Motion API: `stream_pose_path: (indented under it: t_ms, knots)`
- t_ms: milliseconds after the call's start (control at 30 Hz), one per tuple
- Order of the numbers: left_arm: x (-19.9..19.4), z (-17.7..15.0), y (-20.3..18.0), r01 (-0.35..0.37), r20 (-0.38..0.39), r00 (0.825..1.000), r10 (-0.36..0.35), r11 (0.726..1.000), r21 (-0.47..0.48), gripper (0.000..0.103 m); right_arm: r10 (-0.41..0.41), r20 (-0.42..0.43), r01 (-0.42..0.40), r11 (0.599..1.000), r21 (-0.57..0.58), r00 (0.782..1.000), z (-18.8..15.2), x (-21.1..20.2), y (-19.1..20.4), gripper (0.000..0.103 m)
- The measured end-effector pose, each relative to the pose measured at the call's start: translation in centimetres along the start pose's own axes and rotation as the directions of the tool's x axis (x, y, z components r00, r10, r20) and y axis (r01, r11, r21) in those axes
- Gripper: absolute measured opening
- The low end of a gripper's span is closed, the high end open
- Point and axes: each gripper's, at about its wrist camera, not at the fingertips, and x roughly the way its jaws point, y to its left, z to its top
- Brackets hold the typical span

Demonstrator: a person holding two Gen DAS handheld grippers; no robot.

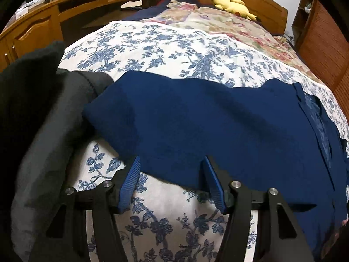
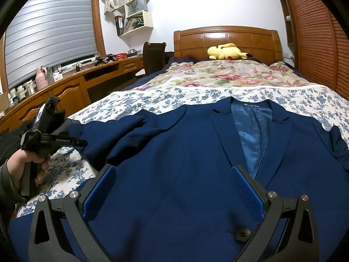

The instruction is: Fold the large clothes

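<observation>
Navy blazer (image 2: 174, 163) flat on floral bedspread (image 1: 152, 50), both claws open

"GenRobot.AI" on left gripper (image 2: 81, 143)

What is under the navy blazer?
The blazer lies on a blue-floral sheet, visible around its edges. Whatever lies directly beneath the blazer is covered. Both grippers are open above it.

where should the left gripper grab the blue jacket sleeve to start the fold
Take the sleeve at its near edge, where it lies flat across the floral bedspread. The left gripper already has its jaws open astride that edge, so probably come in low from the foot of the bed and pinch the single layer there. The right gripper is open above the jacket front.
</observation>
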Motion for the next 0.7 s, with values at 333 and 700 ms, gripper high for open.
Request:
stream_pose_path:
  t_ms: [333,700]
  knots:
    - [0.5,-0.2,0.5,0.013,-0.024,1.000,-0.014,0.999,-0.030,0.053,0.000,0.000,0.000,1.000,-0.004,1.000,0.0,0.1,-0.1,0.103]
    - [-2.2,2.5,-5.8,0.005,0.068,0.998,-0.015,0.989,0.146,0.006,0.009,-0.043,-0.010,1.000,-0.019,0.999,0.0,-0.5,0.0,0.103]
